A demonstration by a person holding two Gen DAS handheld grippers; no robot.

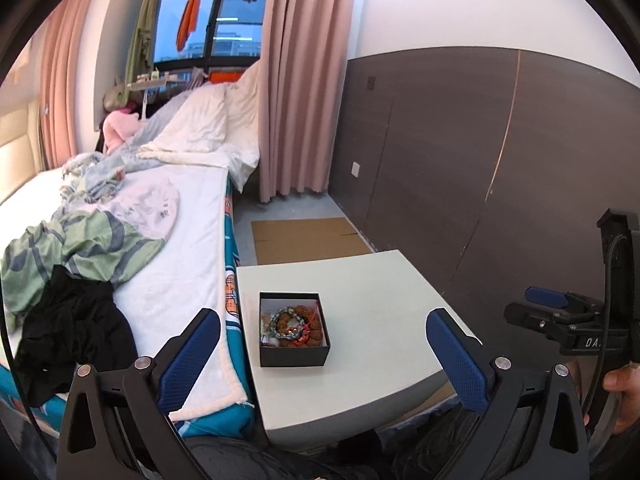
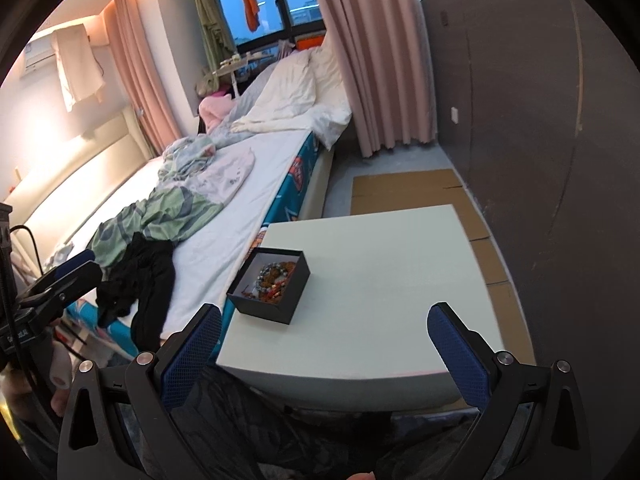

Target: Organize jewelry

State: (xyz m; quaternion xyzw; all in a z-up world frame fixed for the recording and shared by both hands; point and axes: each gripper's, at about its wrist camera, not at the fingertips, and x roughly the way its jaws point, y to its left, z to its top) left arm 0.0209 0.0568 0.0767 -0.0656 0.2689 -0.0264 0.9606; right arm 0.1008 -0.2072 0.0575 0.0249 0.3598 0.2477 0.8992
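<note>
Fingers on both grippers are spread wide with nothing between them. Left gripper (image 1: 322,332) hangs low in front of the white table (image 1: 376,280), its blue pads (image 1: 188,354) either side of the black box (image 1: 294,330) as that cam sees it, but apart from it, not touching. Right gripper (image 2: 324,336) sits near the table's front edge, pads over the edge area, box (image 2: 270,286) ahead and to the left of it.

Box is open-topped, w/ white lining, standing on the table's left part next to the bed (image 1: 160,248). Inside: a jumble of jewelry (image 1: 292,326) (a grey bead bracelet lying on brown beads, bits of red cord; smaller pieces at the left side too small to make out). In the right cam the same pile (image 2: 272,278) shows, box turned at an angle.

Bed has rumpled clothes, incl. a black garment (image 1: 72,332) near its edge. Flat cardboard (image 1: 308,240) lies on the floor beyond the table, pink curtain (image 1: 296,80) behind.
</note>
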